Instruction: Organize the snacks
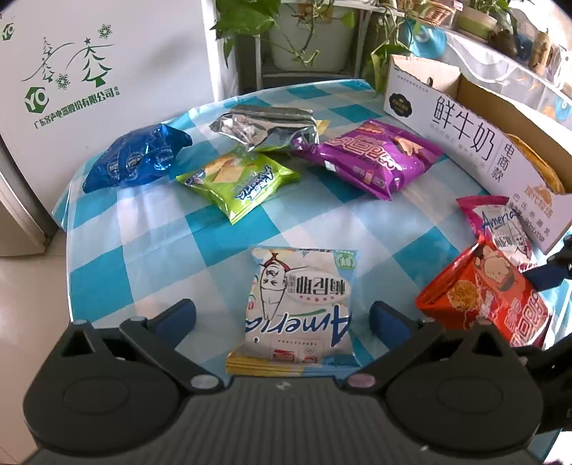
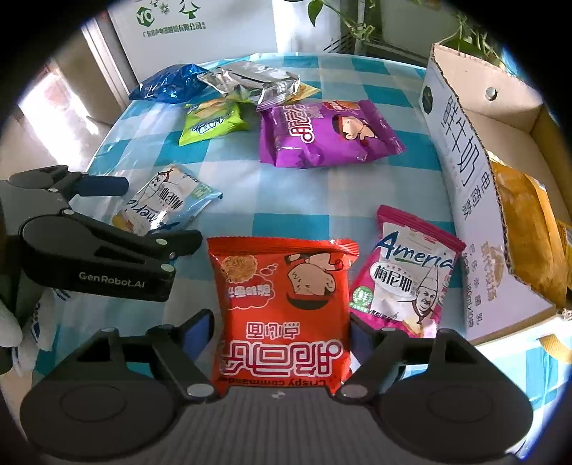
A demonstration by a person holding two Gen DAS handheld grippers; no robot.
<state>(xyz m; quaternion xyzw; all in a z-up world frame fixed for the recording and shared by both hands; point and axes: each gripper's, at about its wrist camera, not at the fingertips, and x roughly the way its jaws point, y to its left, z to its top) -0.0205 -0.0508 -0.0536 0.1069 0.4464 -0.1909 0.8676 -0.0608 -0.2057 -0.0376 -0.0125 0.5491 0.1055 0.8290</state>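
My right gripper is shut on a red snack bag, which also shows in the left wrist view, tilted above the table. My left gripper is open around a white and light-blue snack bag lying on the table; that bag also shows in the right wrist view. A pink and white bag lies beside the open cardboard box, which holds yellow bags. Purple, green, silver and blue bags lie farther back.
The round table has a blue and white checked cloth. A white appliance stands at the back left. Potted plants stand behind the table. The floor lies off the table's left edge.
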